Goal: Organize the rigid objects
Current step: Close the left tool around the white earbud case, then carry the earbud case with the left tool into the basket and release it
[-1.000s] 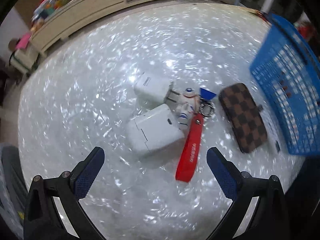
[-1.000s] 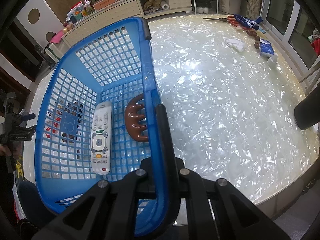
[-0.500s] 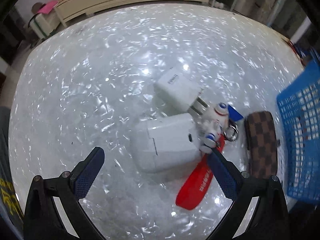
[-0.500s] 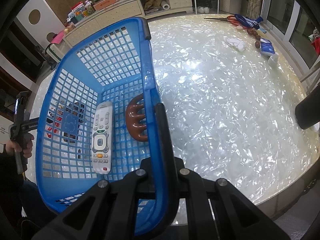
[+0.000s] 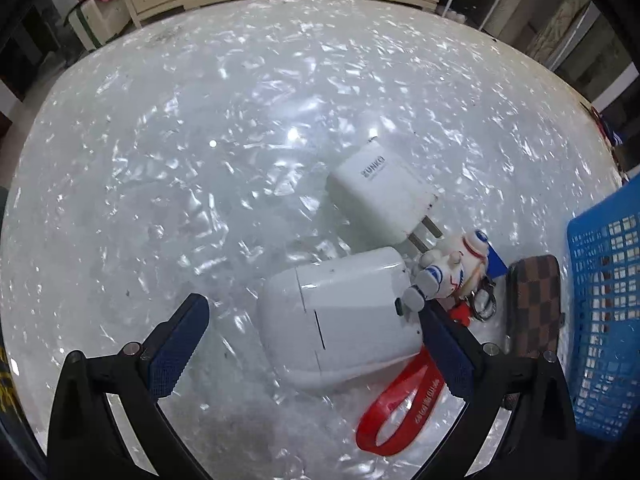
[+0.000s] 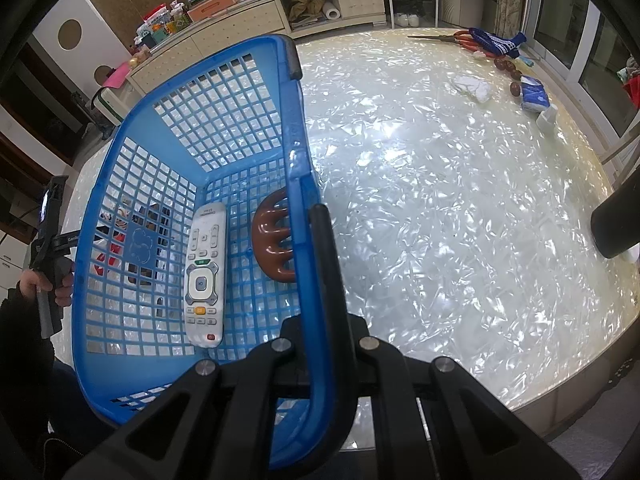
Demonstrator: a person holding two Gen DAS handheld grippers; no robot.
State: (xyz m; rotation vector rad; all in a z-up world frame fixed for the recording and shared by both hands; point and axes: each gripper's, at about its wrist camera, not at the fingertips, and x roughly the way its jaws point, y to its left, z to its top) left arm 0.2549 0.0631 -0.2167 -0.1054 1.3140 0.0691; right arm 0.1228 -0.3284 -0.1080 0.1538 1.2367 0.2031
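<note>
My left gripper is open, its fingers on either side of a white rounded case lying on the table. Behind the case lies a white plug charger. To the right are an astronaut keychain with a red strap and a brown checkered case. My right gripper is shut on the rim of the blue basket, which holds a white remote and a brown hair claw. The basket's corner shows in the left wrist view.
The pearly table carries red scissors with a blue cloth, a white rag, a tissue pack and a black cylinder along its far and right edges. Cabinets stand behind.
My left gripper has moved forward and down, so the white case now sits between its open fingers. The right gripper and basket have stayed still.
</note>
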